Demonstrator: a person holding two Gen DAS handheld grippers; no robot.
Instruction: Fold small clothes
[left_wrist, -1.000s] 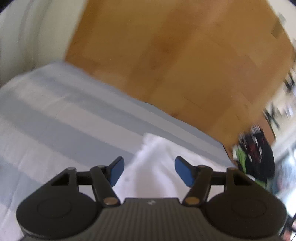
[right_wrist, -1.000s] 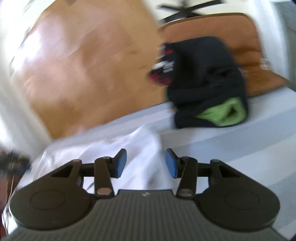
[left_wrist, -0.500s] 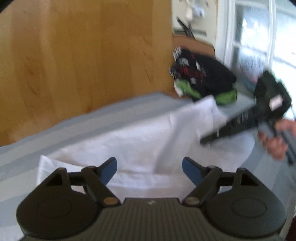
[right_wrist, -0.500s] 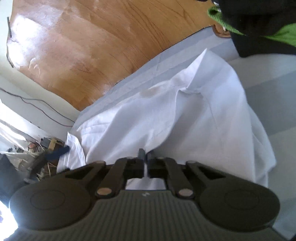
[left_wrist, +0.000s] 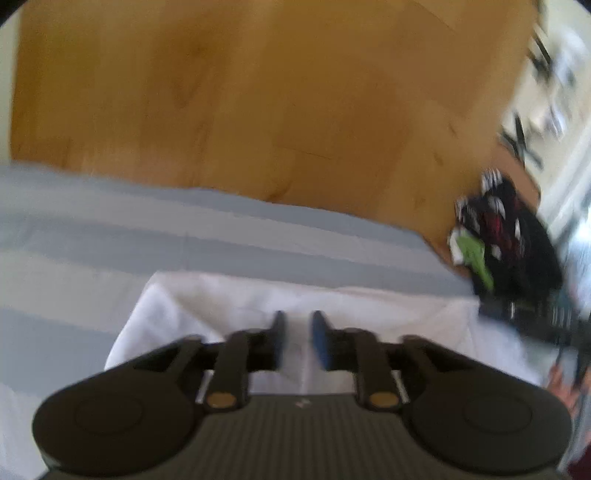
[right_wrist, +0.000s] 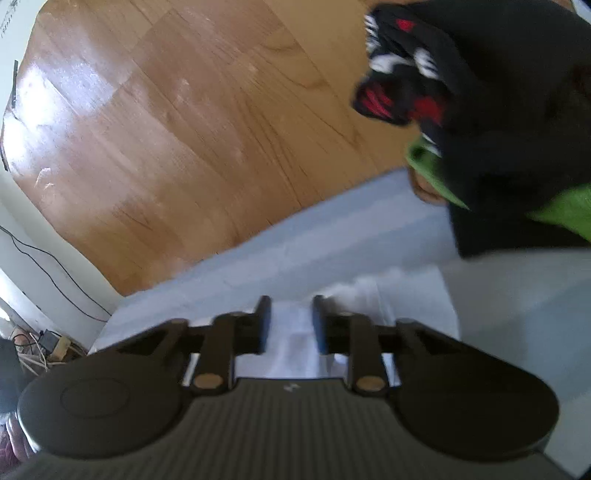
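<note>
Since the earlier frames the white garment (left_wrist: 332, 306) has gone from a spread, rumpled sheet to a narrower shape with a straight far edge, and both claws have shifted over it. The left claw (left_wrist: 298, 338) has just been closing from a wide spread; its jaws now stand a narrow gap apart with white cloth showing between them, but blur hides whether the pads press on it, so a pinch cannot be told. The right claw (right_wrist: 289, 321), pressed together half a second ago, has just been opening; its jaws are parted over the garment's right end, cloth visible in the gap and no clear grip.

The garment lies on the striped bed cover (left_wrist: 110, 236), near the edge that meets the wood floor (left_wrist: 258, 110). A dark pile of clothes (right_wrist: 498, 110) with green and red patches sits beyond its right corner, just beside it.

By the look of it, one fold is laid or nearly laid. Further folds and squaring up seem left, and the dark pile appears still to be done.
</note>
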